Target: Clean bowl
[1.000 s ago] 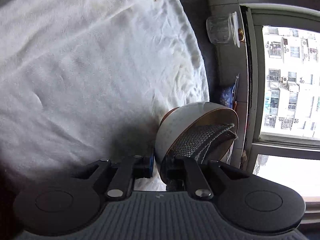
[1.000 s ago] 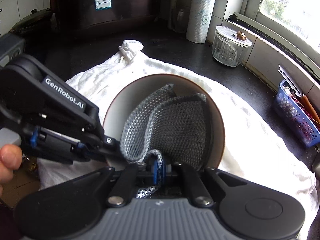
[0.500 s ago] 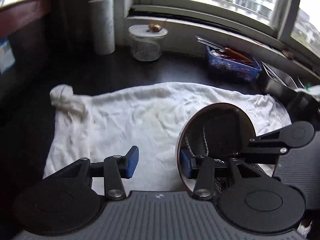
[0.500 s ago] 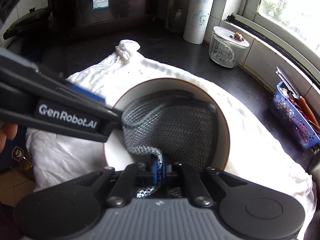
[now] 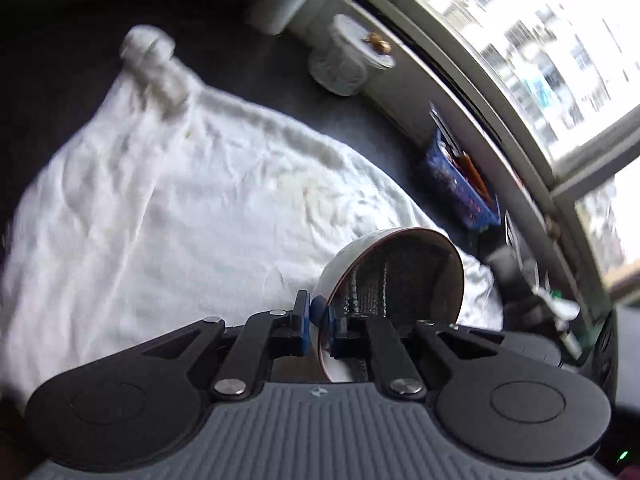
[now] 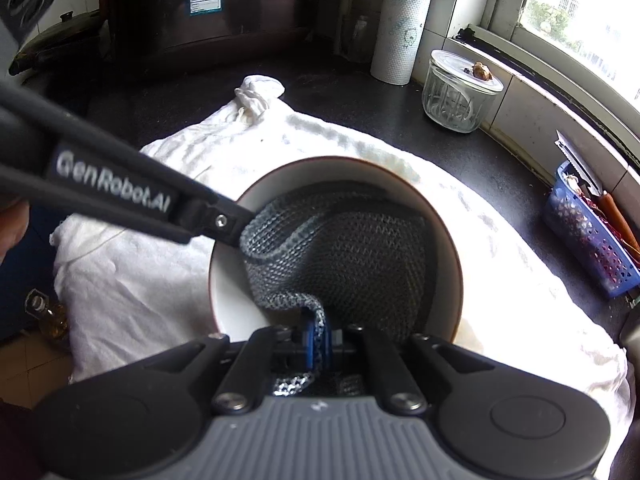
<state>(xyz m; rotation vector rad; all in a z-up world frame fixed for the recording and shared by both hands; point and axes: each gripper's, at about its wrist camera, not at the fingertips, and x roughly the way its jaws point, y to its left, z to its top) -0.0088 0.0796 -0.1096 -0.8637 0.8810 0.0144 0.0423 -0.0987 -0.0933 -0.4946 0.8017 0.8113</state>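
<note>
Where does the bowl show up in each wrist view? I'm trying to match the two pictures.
Left wrist view: the bowl sits low and right of centre, tipped on its side, its rim between the left gripper pads.
Right wrist view: it fills the centre, opening facing the camera, the mesh scrubber inside.
Shared landmark: the lidded glass jar by the window.

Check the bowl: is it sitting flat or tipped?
Tipped. In the left wrist view the bowl stands on edge, its mouth facing sideways, rim pinched by the left hand-held gripper, over the white cloth.
</note>
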